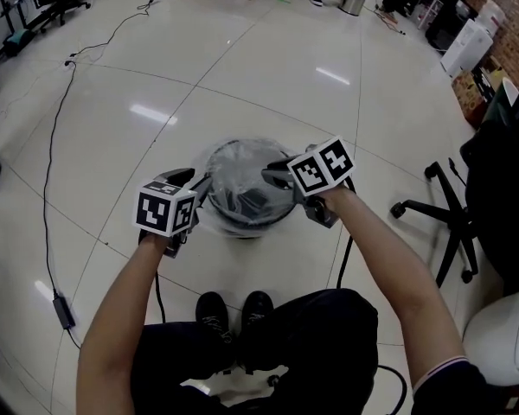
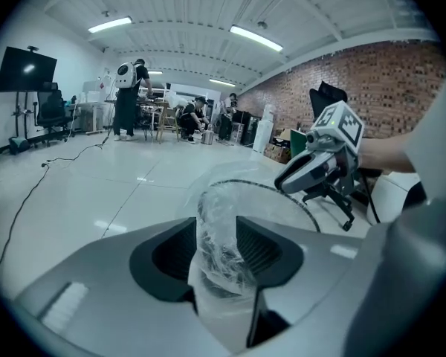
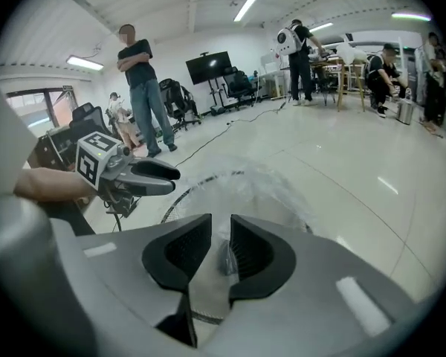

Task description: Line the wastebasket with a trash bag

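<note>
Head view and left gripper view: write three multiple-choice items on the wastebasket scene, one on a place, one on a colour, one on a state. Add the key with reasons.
1. Where does the wastebasket stand?
A. on a table
B. on the floor, ahead of the person's shoes
C. on a chair seat

2. What colour is the trash bag?
A. black
B. blue
C. clear

3. What is between the left gripper's fingers?
A. nothing
B. bunched bag plastic
C. a cable

Key:
1 B, the head view shows it on the floor just past the shoes.
2 C, the dark basket shows through the film.
3 B, the left gripper view shows crumpled film in the gap.
</note>
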The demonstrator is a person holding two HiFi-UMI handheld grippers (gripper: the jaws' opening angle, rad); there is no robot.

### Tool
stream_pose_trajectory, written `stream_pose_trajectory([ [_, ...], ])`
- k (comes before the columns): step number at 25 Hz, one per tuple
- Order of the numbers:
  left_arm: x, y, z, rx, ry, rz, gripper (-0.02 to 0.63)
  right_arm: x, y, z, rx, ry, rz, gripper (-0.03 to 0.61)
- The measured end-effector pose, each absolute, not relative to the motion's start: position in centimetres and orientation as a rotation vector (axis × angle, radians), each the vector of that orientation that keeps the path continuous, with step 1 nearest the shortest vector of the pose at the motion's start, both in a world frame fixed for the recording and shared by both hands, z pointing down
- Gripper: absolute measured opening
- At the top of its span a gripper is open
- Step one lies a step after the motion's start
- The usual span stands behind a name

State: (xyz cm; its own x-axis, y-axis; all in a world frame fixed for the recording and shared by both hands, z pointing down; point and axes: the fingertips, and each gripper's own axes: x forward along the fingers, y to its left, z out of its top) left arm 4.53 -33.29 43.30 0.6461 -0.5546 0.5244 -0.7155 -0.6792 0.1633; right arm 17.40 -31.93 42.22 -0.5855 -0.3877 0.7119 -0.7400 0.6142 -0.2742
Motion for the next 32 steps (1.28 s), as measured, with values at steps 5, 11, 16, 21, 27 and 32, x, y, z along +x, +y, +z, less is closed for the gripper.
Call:
stream_pose_trajectory([
  [5, 4.0, -33.0, 41.5, 2.530, -1.044, 0.608, 0.164, 20.6, -32.1, 39.8, 1.008, -2.277, 0.738, 0.063],
  [11, 3.7, -33.6, 39.3, 2.569, -1.118, 0.612, 0.146, 22.8, -33.1, 38.3, 1.120, -2.281, 0.648, 0.069],
  [16, 3.8, -36.1, 38.5, 2.613, -1.167, 0.648, 0.015, 24.5, -34.4, 39.2, 1.140, -2.249, 0.591, 0.138],
  [21, 5.1, -38.5, 40.2, 2.625, -1.091, 0.729, 0.125, 24.8, -35.9, 41.6, 1.081, -2.233, 0.564, 0.163],
  [27, 6.7, -40.5, 42.9, 2.609, -1.010, 0.776, 0.096, 24.7, -37.7, 43.6, 1.012, -2.236, 0.581, 0.044],
  [32, 7.3, -42.3, 43.1, 2.617, -0.992, 0.777, 0.012, 25.3, -39.3, 42.9, 1.007, -2.308, 0.623, 0.002],
])
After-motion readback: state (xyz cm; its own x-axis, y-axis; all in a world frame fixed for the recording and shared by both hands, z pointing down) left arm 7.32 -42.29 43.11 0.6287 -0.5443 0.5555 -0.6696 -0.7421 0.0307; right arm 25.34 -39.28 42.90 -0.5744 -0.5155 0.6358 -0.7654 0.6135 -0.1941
